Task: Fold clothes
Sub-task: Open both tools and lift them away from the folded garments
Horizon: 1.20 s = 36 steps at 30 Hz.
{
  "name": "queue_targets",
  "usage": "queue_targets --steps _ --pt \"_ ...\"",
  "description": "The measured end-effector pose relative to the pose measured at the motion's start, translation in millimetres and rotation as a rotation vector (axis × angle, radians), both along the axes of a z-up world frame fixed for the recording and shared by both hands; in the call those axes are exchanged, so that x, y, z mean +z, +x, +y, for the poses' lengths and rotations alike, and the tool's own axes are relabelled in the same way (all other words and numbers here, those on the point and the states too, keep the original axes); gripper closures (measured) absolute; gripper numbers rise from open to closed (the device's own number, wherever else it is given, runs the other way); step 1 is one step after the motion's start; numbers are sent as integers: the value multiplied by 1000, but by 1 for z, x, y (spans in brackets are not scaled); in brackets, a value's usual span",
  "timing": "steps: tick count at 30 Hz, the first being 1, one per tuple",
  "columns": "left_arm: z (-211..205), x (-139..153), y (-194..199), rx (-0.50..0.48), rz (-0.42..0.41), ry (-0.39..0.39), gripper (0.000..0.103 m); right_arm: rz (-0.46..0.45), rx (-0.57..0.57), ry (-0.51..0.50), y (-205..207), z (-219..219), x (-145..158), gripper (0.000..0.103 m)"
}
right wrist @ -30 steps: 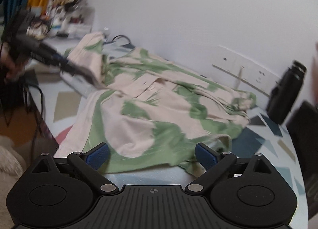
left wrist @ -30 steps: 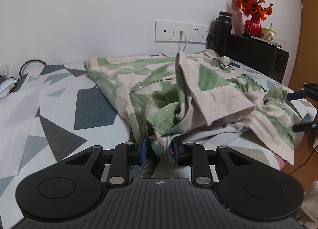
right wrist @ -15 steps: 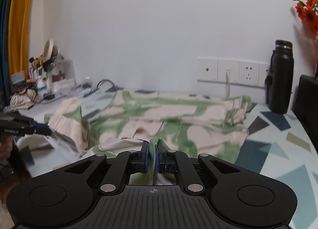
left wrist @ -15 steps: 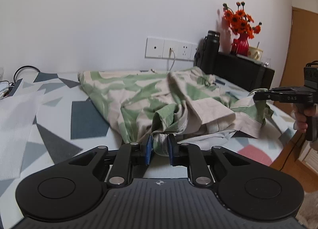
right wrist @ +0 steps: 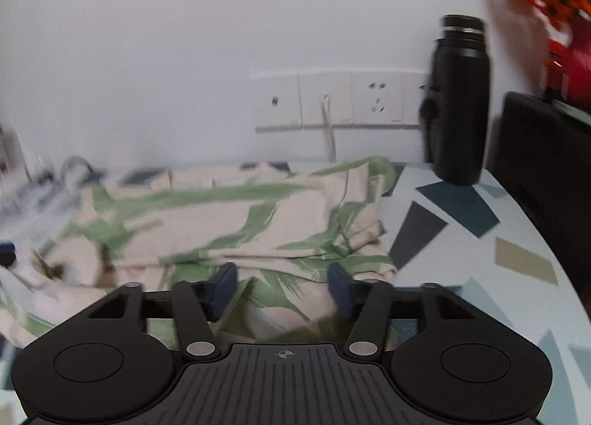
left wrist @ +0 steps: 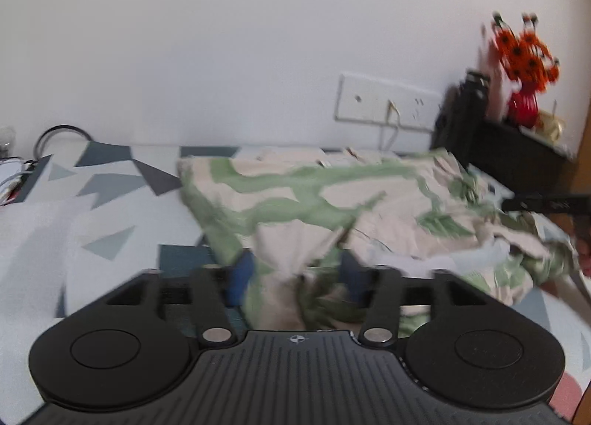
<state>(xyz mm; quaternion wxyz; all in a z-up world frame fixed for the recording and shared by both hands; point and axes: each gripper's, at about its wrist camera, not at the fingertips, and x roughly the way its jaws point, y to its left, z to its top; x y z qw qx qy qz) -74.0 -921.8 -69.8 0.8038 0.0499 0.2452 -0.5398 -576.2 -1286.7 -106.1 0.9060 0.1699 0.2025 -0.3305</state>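
Left wrist view: left claw (left wrist: 295,279), pressed together on a bunch of fabric half a second earlier, stood spread, a fold of the green-and-cream shirt (left wrist: 332,199) lying loose between its fingers on the patterned surface (left wrist: 107,203). Right wrist view: right claw (right wrist: 282,286), likewise pinching cloth before, stood spread over the shirt's near hem, black bottle (right wrist: 460,100) behind. Both releases suggest one fold was laid down and the next grasp was pending.

Cream shirt (right wrist: 229,218) with green leaves on a grey-triangled white cloth (right wrist: 480,240).
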Motion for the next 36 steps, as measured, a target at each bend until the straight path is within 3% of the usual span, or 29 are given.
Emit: queue_targets --steps 2,4,5,8,12,17,20,25,36 --pt "19 2 3 -9 58 -25 39 -16 10 1 -23 7 2 46" --pt "35 4 1 -2 78 -41 23 -24 21 9 -44 14 2 46" --pt "42 4 -4 -2 61 -43 7 -18 21 17 -52 19 0 45" --pt "49 -3 -20 2 -1 30 3 3 14 36 -72 36 -6 38" --pt "48 -18 -36 2 18 152 2 37 -6 16 -86 64 -14 1" --pt "42 -34 -50 18 15 272 1 156 -20 22 -84 81 -33 1" --pt "36 -36 -60 28 -39 330 0 219 -33 21 -80 85 -45 1" --pt "35 -37 -62 45 -42 321 0 247 -39 1 -78 89 -55 1" --pt "35 -38 -64 51 -54 301 0 194 -49 -37 -85 92 -60 1"
